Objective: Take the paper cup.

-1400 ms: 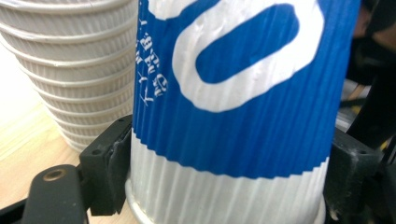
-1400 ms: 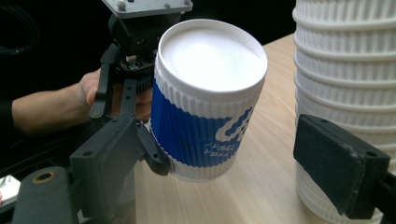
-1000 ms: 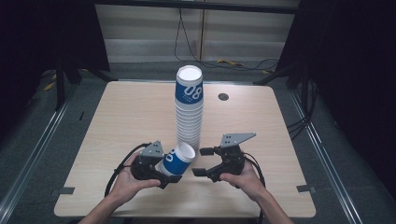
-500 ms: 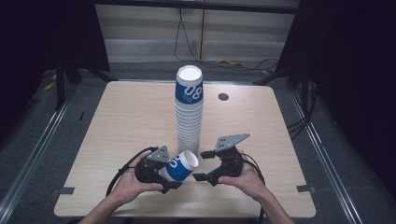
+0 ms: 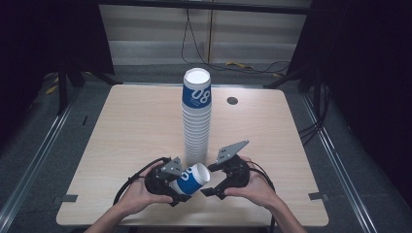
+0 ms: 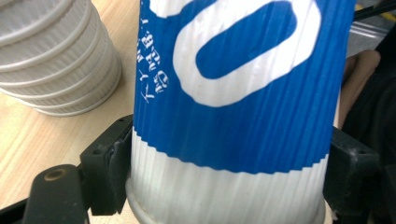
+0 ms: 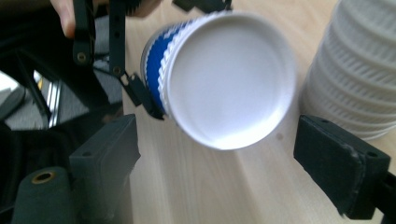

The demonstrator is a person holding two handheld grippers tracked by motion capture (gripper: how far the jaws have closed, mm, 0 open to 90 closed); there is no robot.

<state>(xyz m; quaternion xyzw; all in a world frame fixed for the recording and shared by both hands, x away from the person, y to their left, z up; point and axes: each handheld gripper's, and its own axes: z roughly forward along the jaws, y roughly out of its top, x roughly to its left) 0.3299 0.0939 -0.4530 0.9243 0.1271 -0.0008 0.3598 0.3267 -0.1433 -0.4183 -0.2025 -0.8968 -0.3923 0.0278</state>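
Holding a cup (image 5: pixel 191 178) on its side just above the tabletop (image 5: pixel 121 126), the left gripper (image 5: pixel 171 187) has its fingers pinching the ribbed wall near the base. Right gripper (image 5: pixel 210 180) faces the cup's open mouth, fingers spread (nothing between them). Stack (image 5: pixel 196 119) stands just behind. Judged step: handover; next, the right fingers must close on the rim.

A single cup (image 5: pixel 191 178) lies tipped on its side between the left tongs (image 5: pixel 180 190) and the right tongs (image 5: pixel 208 179), mouth toward the right tongs, while the stack of cups (image 5: pixel 197 116) stands on the surface (image 5: pixel 126 126) just beyond both.
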